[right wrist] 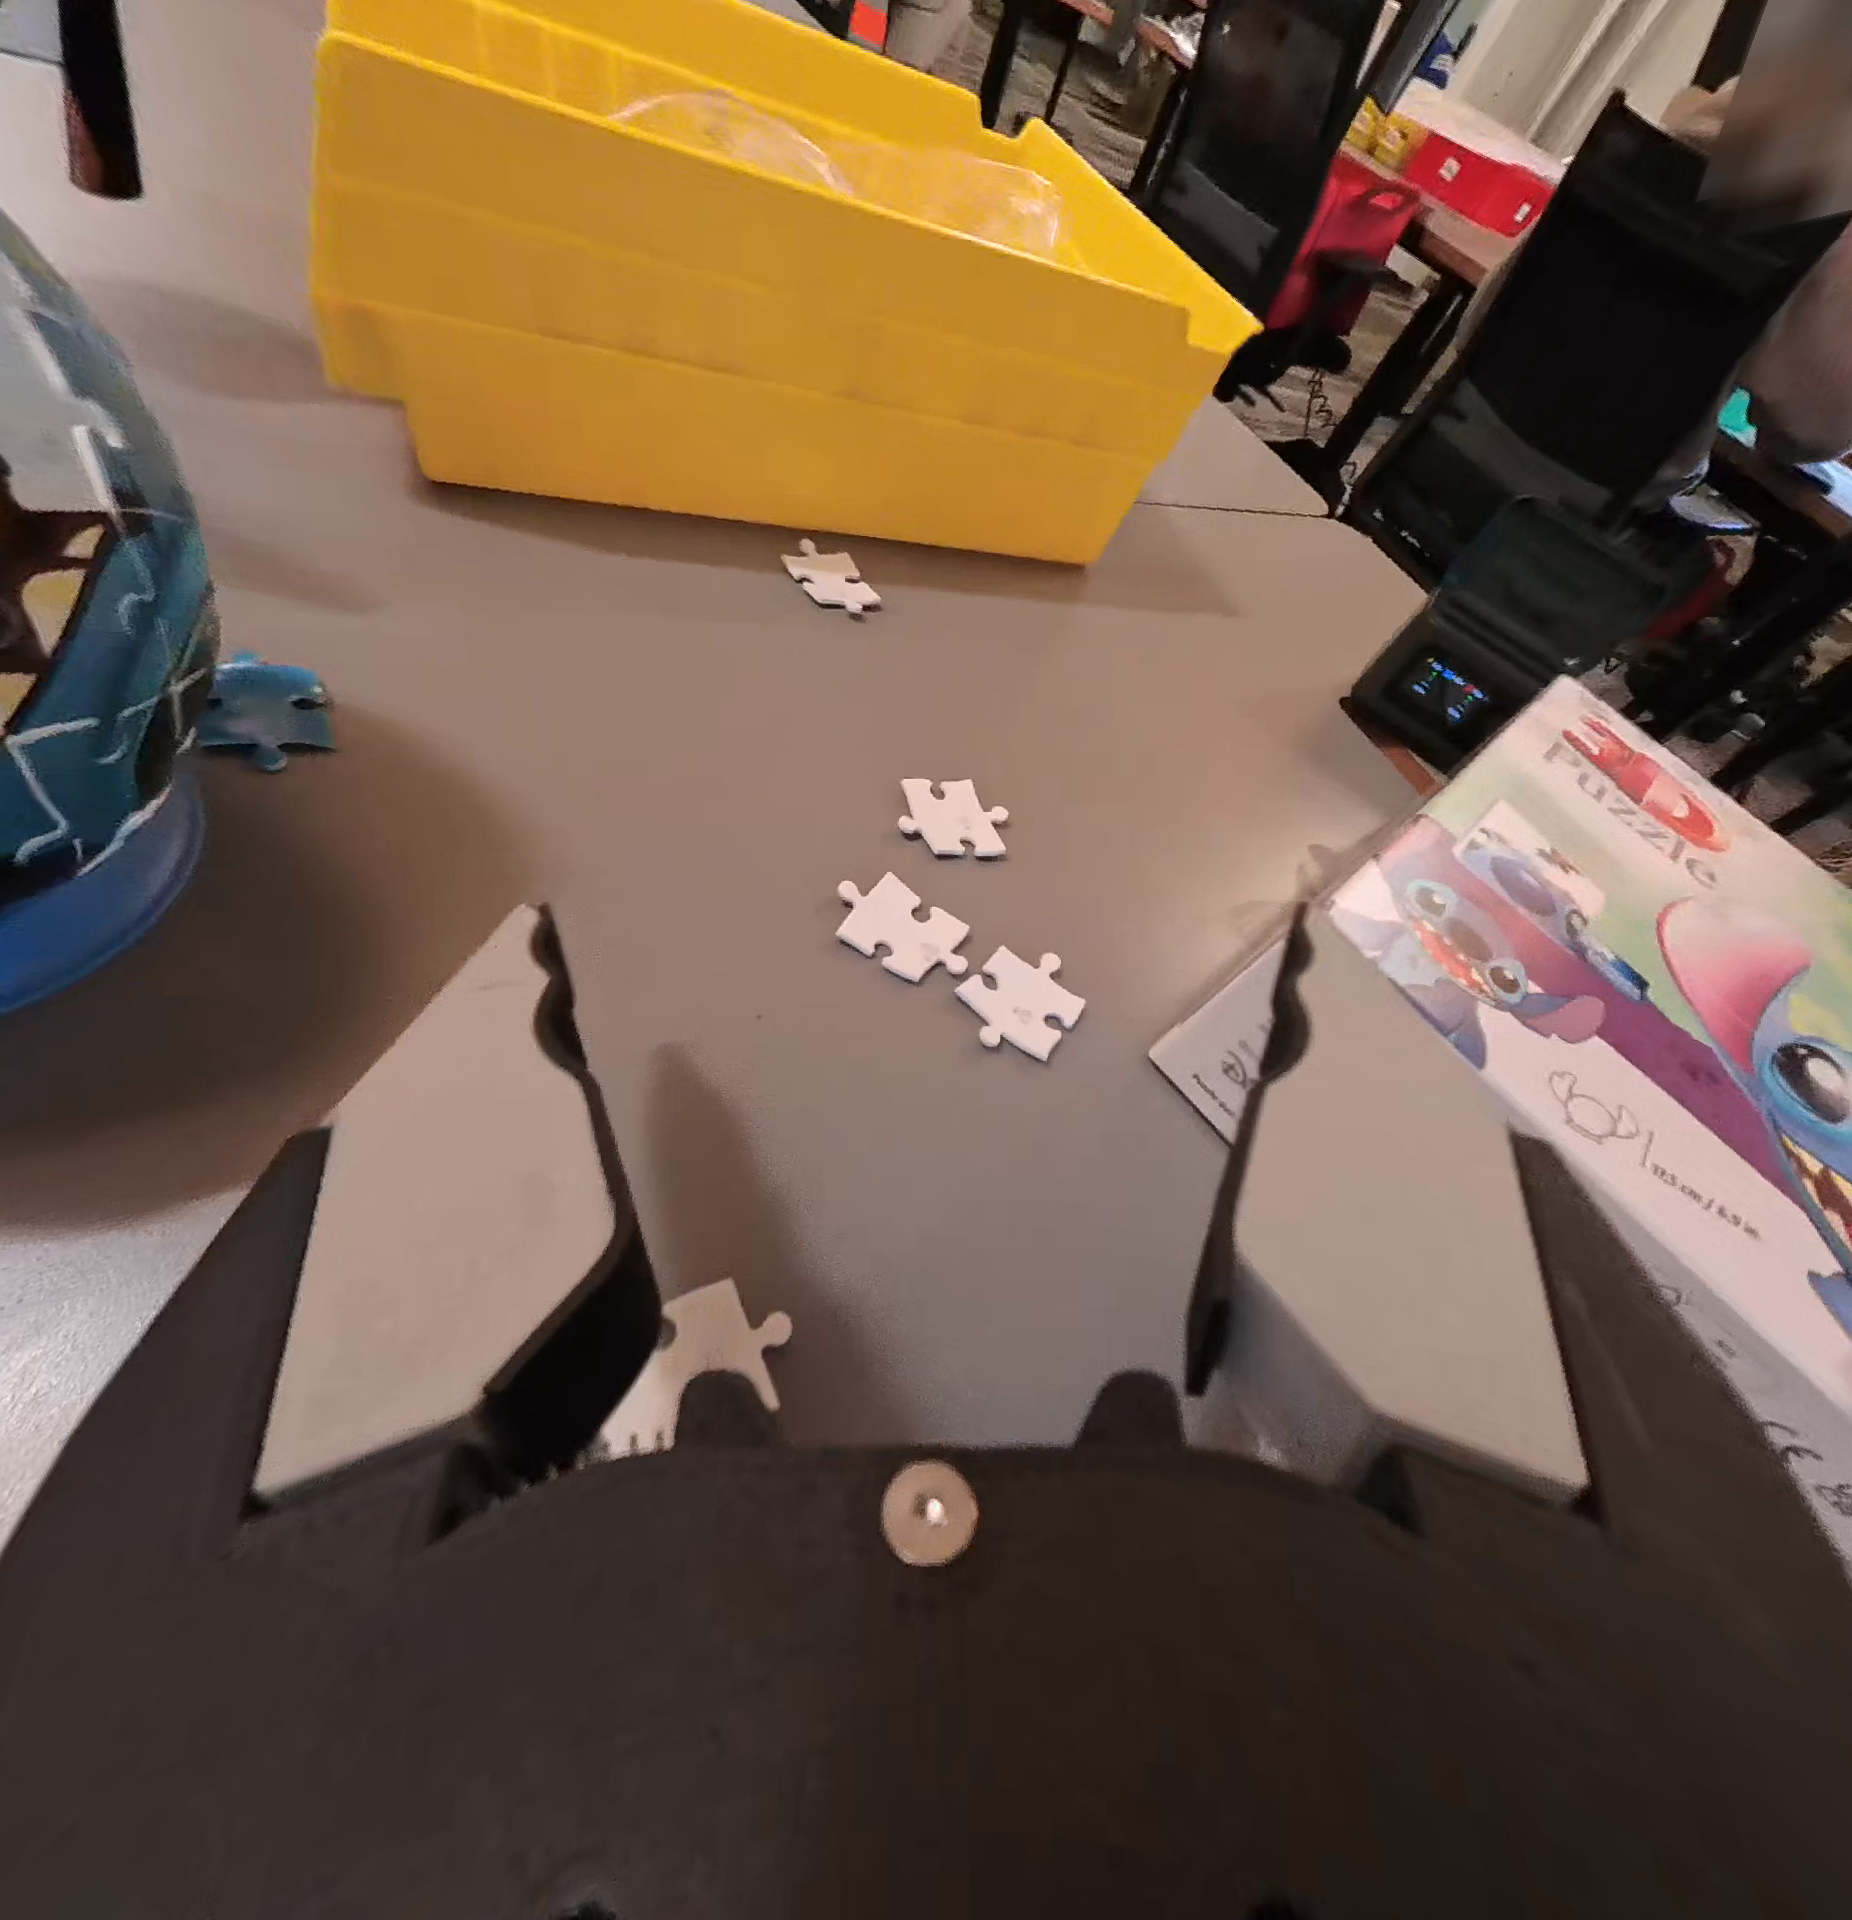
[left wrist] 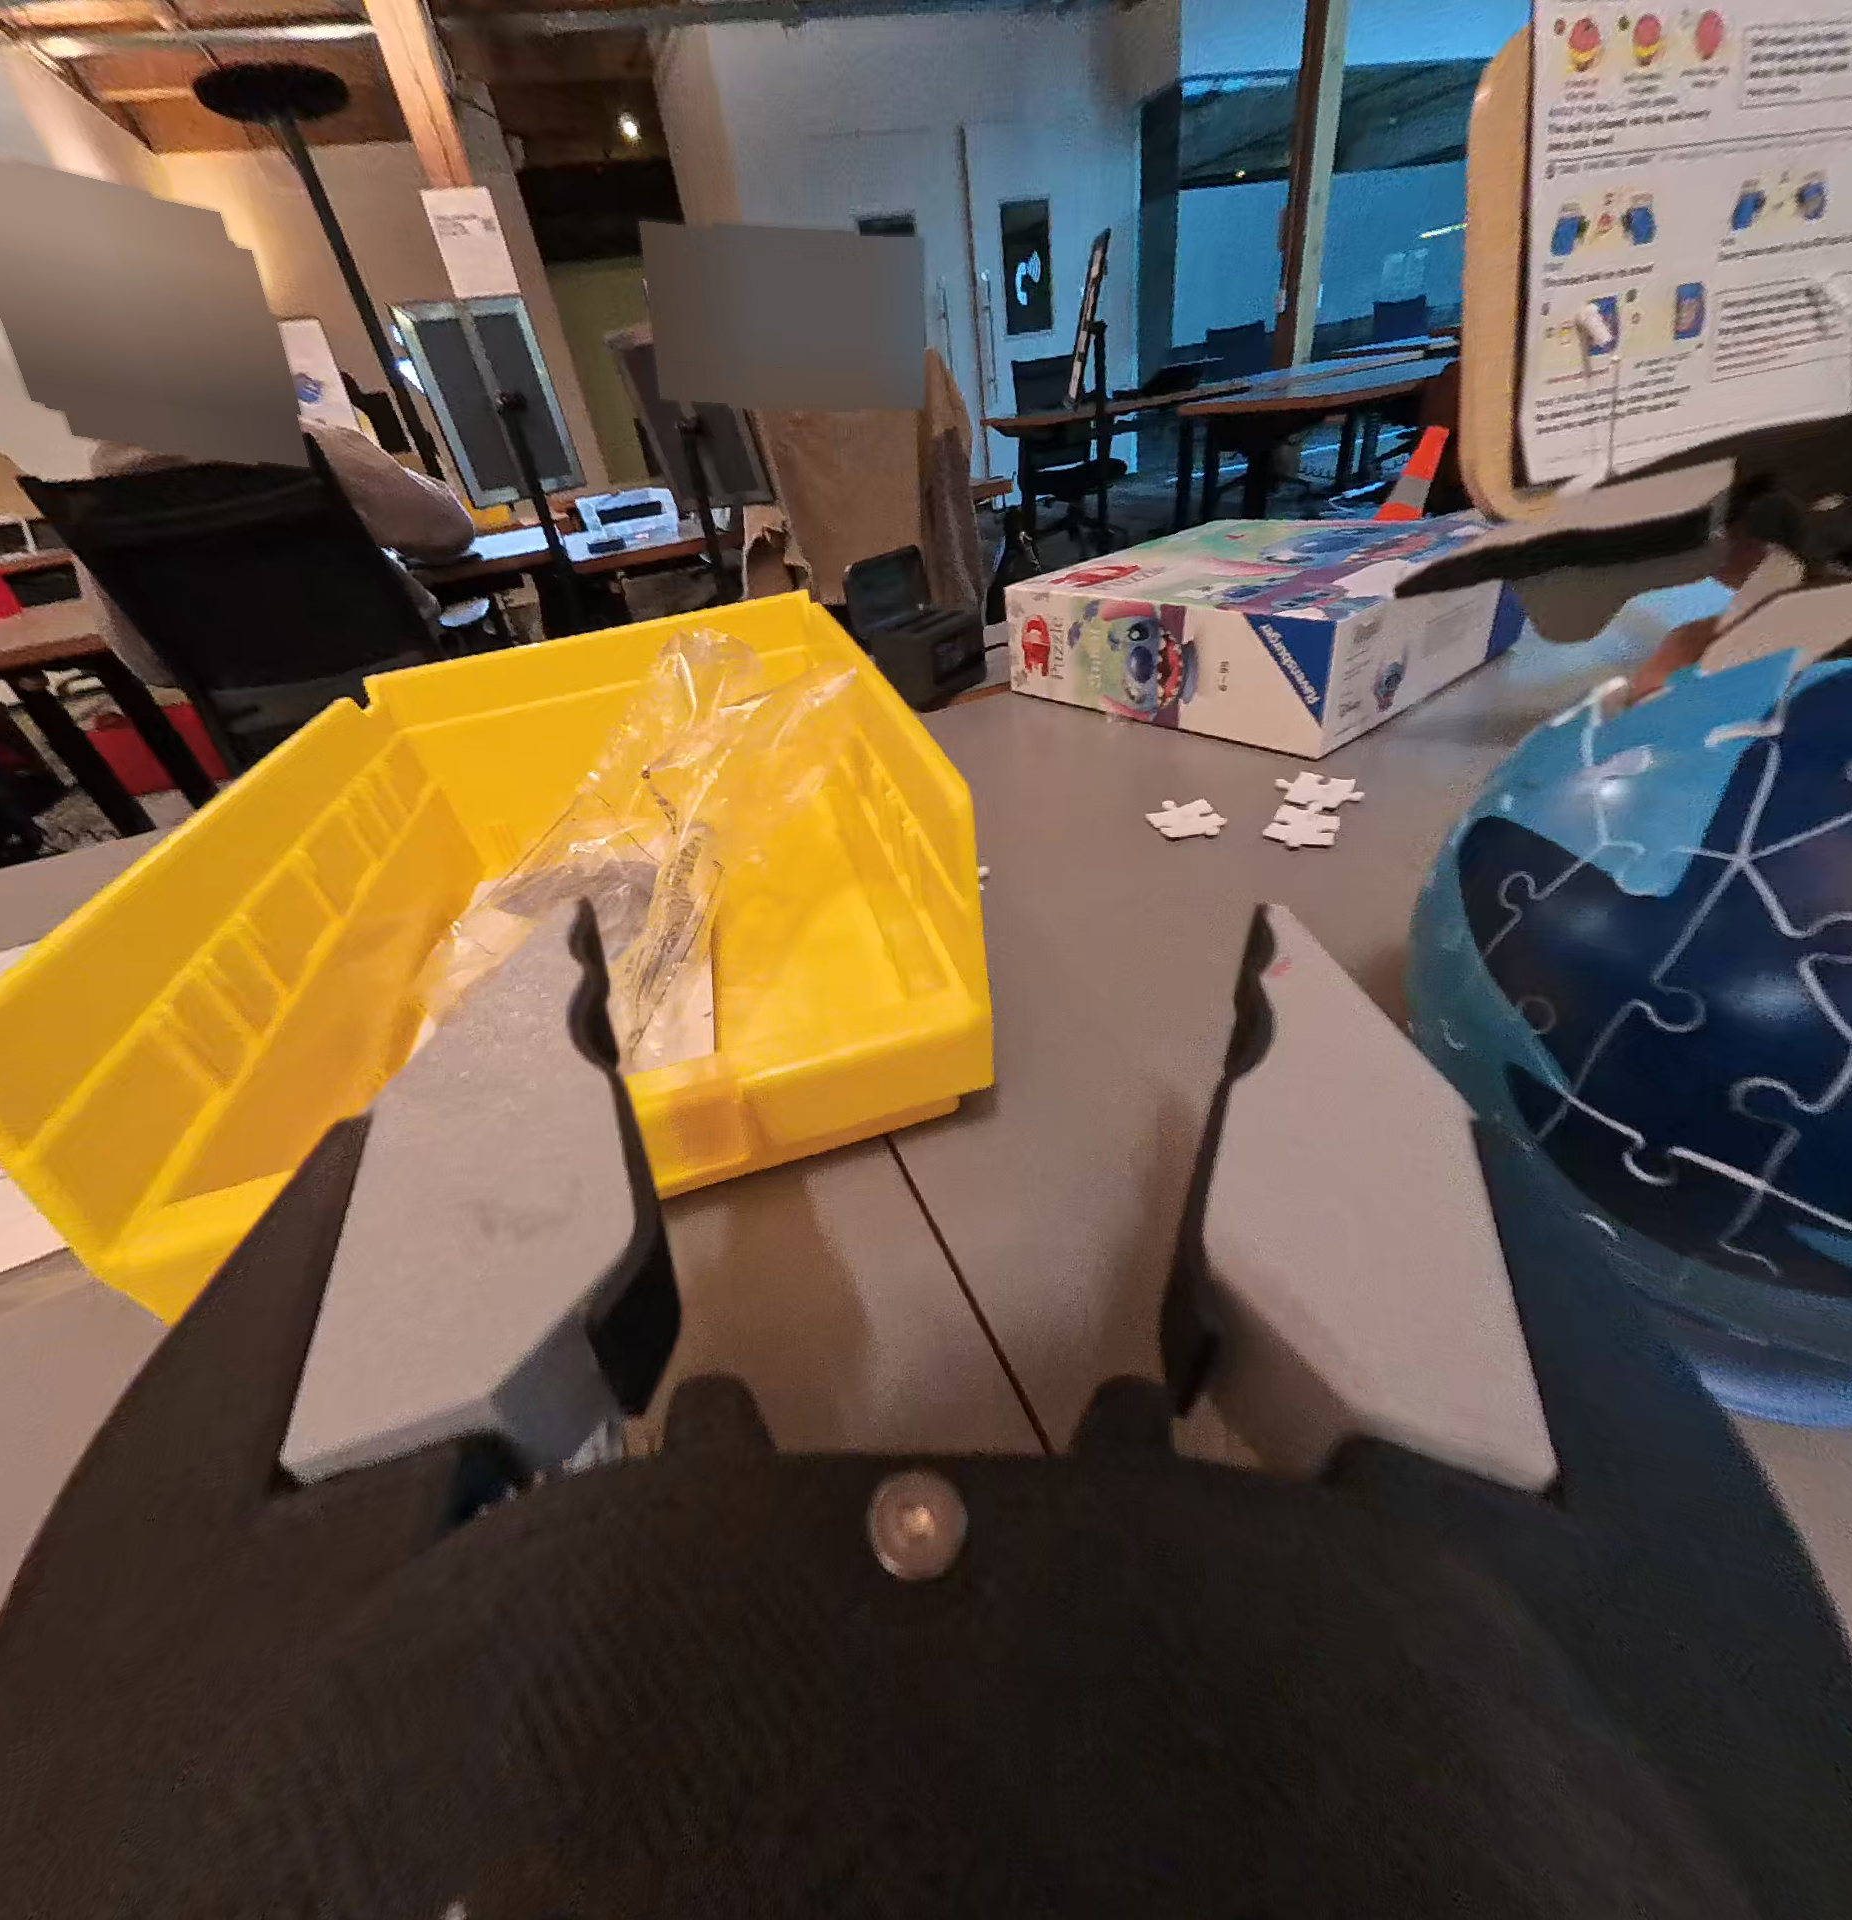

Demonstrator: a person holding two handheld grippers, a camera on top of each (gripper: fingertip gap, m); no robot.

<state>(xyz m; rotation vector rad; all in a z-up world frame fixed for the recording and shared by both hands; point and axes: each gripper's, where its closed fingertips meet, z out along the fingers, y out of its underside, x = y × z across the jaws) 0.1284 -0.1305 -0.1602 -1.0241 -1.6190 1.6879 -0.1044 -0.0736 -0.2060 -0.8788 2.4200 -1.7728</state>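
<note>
Left hand-held gripper (left wrist: 917, 925): I see it spread wide and holding nothing, low centre of the left wrist view, over bare counter (left wrist: 1088, 831) between the bin (left wrist: 278, 997) and the ball (left wrist: 1680, 1018).
Right hand-held gripper (right wrist: 922, 925): also spread and holding nothing; it hangs over the counter, angled down at the loose pieces.
Ball: a part-built blue puzzle sphere, right edge of the left view, just beside my left gripper's right finger, apart from it as far as I can tell. A dark gripper shape sits over its top; I cannot tell if they touch.
White pieces (right wrist: 953, 914): three lie face down at the centre of the right view, just ahead of the fingertips; two of them touch. A fourth (right wrist: 830, 577) lies near the bin wall, and a fifth (right wrist: 714, 1351) shows low by the left finger.
Blue piece (right wrist: 262, 717): flat on the counter at the ball's foot, left of the right view.
Bin: yellow, upper part of the right view, with crumpled clear plastic (left wrist: 683, 831) inside.
Box (right wrist: 1628, 997): puzzle carton, right edge of the right view, close by the right finger.
Handling note: I judge the pieces thin and flat, so any pinch wants the fingertips low at one piece's edges, clear of its neighbour.
</note>
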